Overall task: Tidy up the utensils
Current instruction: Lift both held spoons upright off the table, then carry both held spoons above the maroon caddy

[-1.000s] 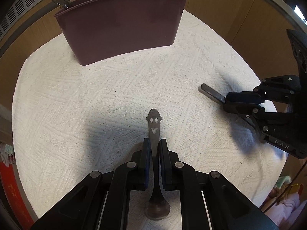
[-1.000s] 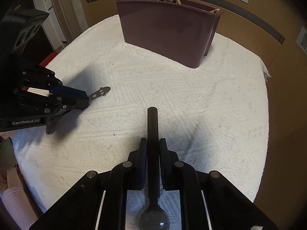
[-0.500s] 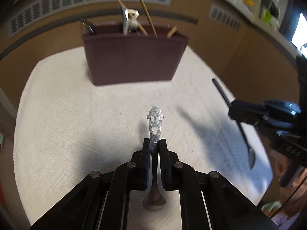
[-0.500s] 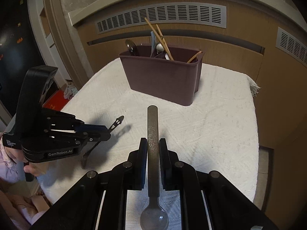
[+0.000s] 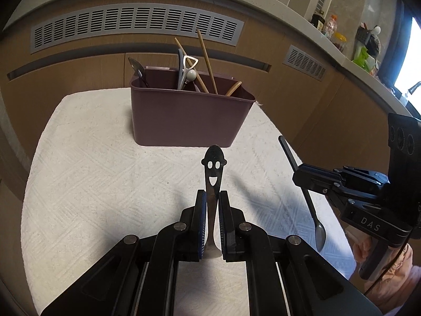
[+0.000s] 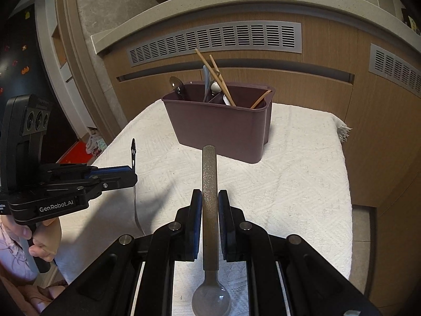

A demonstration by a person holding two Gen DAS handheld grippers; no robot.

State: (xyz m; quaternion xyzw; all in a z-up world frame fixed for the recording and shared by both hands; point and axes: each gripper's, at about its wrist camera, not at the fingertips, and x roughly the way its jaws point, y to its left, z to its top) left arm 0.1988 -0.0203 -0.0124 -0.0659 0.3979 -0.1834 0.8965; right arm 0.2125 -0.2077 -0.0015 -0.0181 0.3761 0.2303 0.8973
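My left gripper (image 5: 211, 196) is shut on a metal spoon with a smiley-face handle (image 5: 213, 167), handle end pointing forward, bowl back between the arms. Over in the right wrist view that same gripper (image 6: 133, 176) holds the smiley spoon (image 6: 134, 158) upright above the cloth. My right gripper (image 6: 209, 196) is shut on a spoon with a dark flat handle (image 6: 209, 184), its bowl near the camera. From the left wrist camera, the right gripper (image 5: 297, 176) holds that dark-handled spoon (image 5: 311, 210) bowl down. A maroon utensil caddy (image 5: 189, 118) (image 6: 223, 131) stands at the table's far side, holding chopsticks, a spoon and other utensils.
A white textured cloth (image 5: 105, 184) (image 6: 289, 184) covers the small table. Wooden cabinet panels with vent grilles (image 5: 131, 29) rise behind it. A person's hand (image 6: 39, 239) grips the left gripper's handle. A counter with bottles (image 5: 331, 26) runs at the far right.
Both grippers have lifted off the cloth with their spoons and tilted up, so the caddy and cabinets now sit lower and farther in both views.
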